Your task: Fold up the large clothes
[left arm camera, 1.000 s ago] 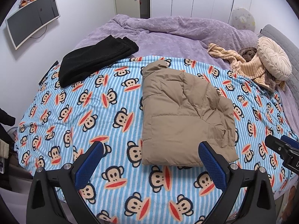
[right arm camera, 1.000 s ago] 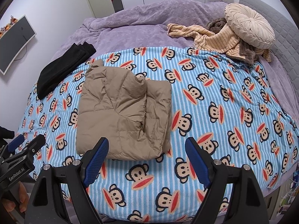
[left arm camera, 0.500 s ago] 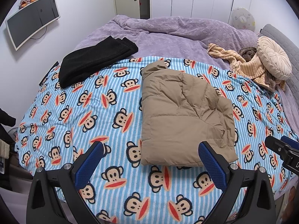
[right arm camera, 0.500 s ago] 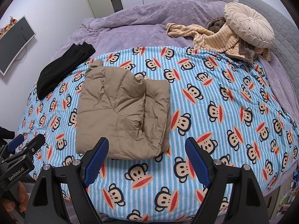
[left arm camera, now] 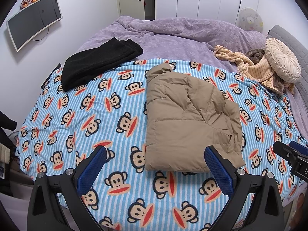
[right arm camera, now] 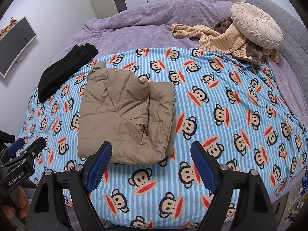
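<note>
Left gripper: jaws spread wide, blue pads facing each other, nothing between them, held level above near edge of bed, pointing forward; seen from right wrist view as black body with blue tip at lower left

Right gripper: jaws likewise wide apart, empty, same forward pose; its tip shows at right edge of left wrist view

Hand: fingers wrapped round left gripper's handle, only partly visible in bottom left corner
</note>
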`<state>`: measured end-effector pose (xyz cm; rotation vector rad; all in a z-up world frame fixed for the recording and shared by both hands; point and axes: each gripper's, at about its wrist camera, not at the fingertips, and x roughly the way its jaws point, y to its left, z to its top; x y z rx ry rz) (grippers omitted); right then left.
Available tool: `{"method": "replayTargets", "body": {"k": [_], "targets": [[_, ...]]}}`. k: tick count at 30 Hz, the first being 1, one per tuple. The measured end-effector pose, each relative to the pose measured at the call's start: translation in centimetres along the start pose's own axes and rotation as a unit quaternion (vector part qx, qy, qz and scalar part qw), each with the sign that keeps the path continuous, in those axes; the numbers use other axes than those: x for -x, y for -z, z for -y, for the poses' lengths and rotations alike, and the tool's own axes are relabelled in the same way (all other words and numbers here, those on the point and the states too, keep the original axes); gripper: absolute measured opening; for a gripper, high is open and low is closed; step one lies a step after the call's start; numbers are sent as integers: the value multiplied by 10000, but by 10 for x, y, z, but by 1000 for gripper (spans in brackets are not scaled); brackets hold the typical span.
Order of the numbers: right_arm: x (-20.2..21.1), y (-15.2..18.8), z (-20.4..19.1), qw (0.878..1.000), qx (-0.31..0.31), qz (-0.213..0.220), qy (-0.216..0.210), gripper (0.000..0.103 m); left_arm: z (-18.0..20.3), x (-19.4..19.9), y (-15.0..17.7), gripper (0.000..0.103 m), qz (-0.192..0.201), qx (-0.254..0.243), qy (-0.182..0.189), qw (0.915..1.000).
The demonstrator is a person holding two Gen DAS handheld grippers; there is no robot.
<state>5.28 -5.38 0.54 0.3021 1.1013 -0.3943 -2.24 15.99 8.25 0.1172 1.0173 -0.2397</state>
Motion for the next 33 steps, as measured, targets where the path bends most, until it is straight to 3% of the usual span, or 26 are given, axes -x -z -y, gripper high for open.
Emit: {"method": "replayTargets", "body": {"k": [33], "targets": [[0, 1, 1, 10000, 3, -12, -14, 86, 0, 6, -2, 102, 109, 71, -22, 9999]]}}
